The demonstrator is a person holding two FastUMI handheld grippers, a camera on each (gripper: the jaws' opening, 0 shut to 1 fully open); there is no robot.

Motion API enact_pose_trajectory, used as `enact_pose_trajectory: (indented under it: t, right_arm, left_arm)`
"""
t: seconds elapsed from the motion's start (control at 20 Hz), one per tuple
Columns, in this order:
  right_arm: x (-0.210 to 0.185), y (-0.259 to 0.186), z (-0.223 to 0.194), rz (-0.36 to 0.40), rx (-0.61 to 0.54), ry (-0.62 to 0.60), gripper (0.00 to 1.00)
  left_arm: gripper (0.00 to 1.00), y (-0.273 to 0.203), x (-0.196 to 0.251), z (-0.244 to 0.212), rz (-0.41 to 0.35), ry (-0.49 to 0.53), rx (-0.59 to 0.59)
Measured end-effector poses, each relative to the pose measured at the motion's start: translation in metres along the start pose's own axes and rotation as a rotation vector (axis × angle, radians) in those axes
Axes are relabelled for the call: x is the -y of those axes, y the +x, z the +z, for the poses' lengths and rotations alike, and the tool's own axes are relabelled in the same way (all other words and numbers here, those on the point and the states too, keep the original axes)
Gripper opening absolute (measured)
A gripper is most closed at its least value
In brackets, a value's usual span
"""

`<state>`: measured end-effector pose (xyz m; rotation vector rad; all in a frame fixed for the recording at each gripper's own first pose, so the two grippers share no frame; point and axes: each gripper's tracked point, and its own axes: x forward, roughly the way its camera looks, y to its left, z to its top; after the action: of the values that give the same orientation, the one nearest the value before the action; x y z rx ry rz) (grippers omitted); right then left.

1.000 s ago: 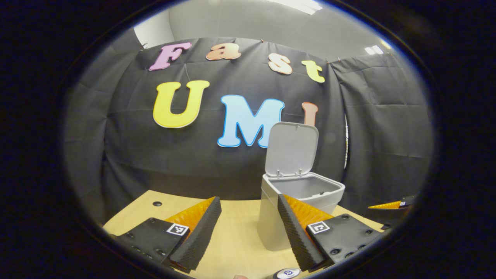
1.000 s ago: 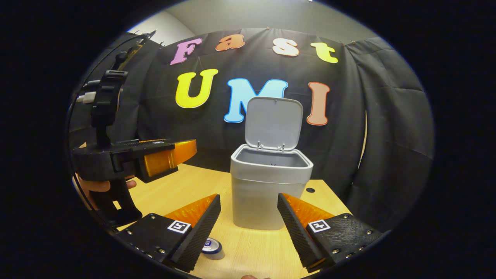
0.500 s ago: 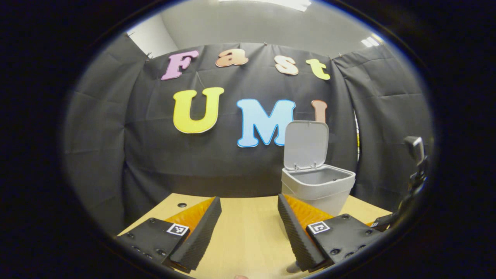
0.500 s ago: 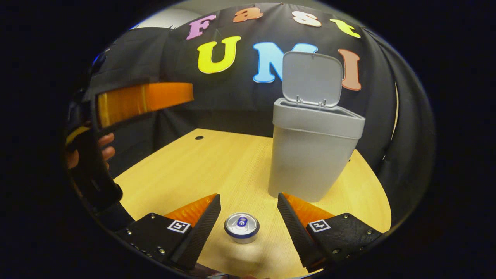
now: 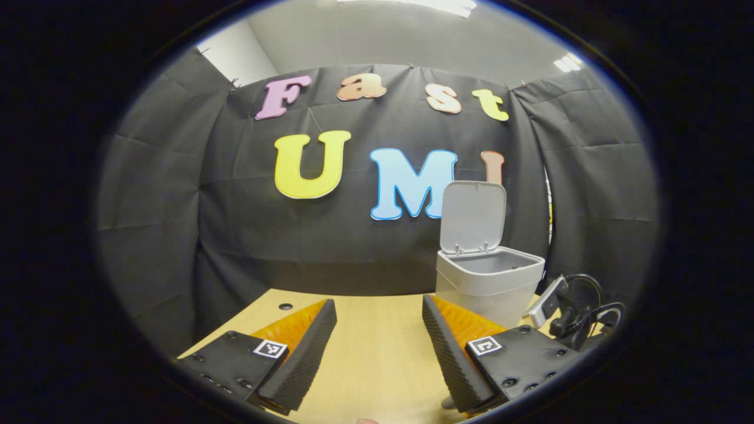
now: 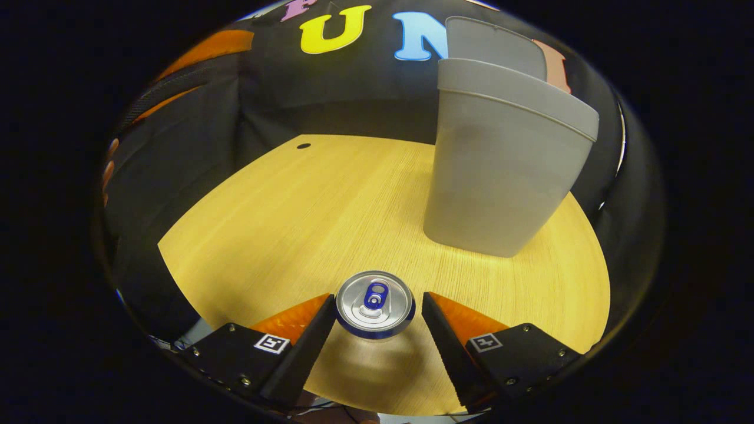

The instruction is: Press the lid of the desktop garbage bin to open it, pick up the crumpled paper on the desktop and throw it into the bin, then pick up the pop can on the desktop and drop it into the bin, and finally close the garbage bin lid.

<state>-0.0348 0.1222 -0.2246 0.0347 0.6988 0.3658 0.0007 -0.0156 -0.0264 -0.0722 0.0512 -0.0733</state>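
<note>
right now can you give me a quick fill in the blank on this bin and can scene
1. The garbage bin has its lid ____.
2. The pop can stands upright between the open fingers of the ____ gripper.
3. The left gripper holds ____.
4. The bin stands on a ____ desktop.

Missing words: open; right; nothing; wooden

My right gripper (image 6: 377,306) straddles the pop can (image 6: 375,304); bin (image 6: 500,171) blocks 1 o'clock; bare desktop (image 6: 283,224) open toward 11.
</note>
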Motion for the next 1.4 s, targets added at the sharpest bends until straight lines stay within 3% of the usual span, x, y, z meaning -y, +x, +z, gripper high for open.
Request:
enact_pose_trajectory:
  t: [0.15, 0.2, 0.4, 1.15, 1.4]
  right_arm:
    - [0.000, -0.003, 0.001, -0.005, 0.003, -0.012, 0.94]
    - [-0.001, -0.001, 0.001, -0.001, 0.000, -0.018, 0.85]
    - [0.006, -0.023, 0.019, -0.003, 0.070, 0.006, 0.83]
    - [0.048, -0.147, 0.206, -0.042, 0.622, 0.067, 0.82]
    - [0.070, -0.160, 0.261, -0.132, 0.768, 0.022, 0.82]
  left_arm:
    - [0.96, 0.001, -0.003, -0.004, 0.007, -0.008, -0.008]
    - [0.96, 0.002, -0.004, -0.005, 0.009, -0.012, -0.012]
    - [0.96, 0.003, -0.007, -0.007, 0.014, -0.030, -0.020]
    - [0.96, 0.021, -0.010, 0.001, -0.003, -0.039, -0.009]
    - [0.96, 0.029, -0.011, 0.004, -0.011, -0.042, -0.004]
